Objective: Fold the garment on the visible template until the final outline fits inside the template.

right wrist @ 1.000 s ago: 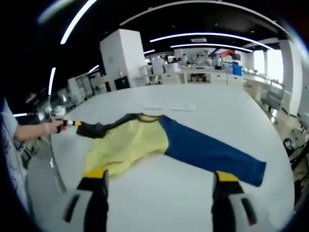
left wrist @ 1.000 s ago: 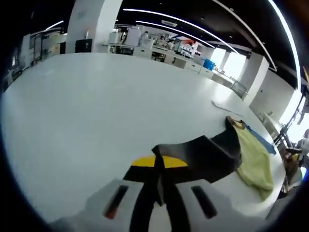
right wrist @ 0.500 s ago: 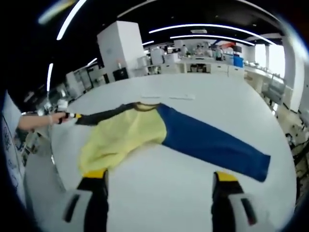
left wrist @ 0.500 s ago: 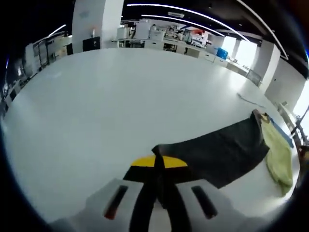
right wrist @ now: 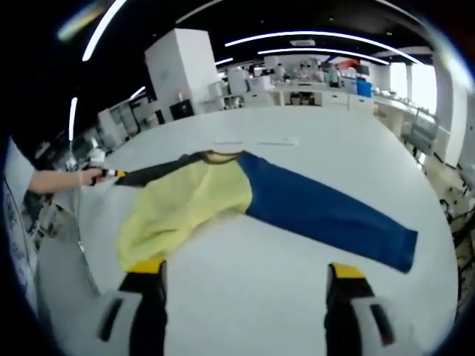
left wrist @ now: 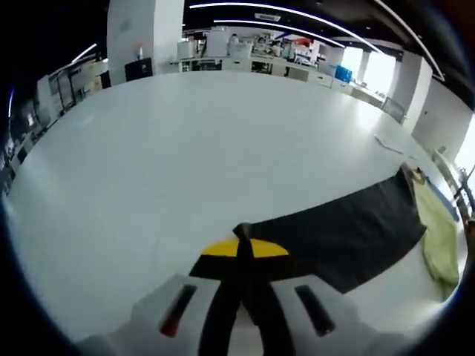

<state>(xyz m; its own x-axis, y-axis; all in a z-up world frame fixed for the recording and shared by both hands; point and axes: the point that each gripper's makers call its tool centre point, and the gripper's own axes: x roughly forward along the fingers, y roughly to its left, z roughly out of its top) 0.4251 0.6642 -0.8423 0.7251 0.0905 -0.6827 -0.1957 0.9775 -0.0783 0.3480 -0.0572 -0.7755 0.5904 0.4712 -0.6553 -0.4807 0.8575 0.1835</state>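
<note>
Garment (right wrist: 223, 200) black sleeve (left wrist: 349, 233) pinched in left gripper (left wrist: 243, 252)

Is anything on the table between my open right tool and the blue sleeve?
Nothing visible. In the right gripper view, bare white table lies between the right tool and the blue sleeve. The yellow body lies off to one side, and the left tool holds the black sleeve at the far end.

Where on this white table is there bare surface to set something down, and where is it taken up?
The white table is bare beyond the black sleeve clamped in the left tongs, and between the open right tongs and the blue sleeve. The yellow body of the garment crowds the middle. A thin pale strip lies beyond the collar.
</note>
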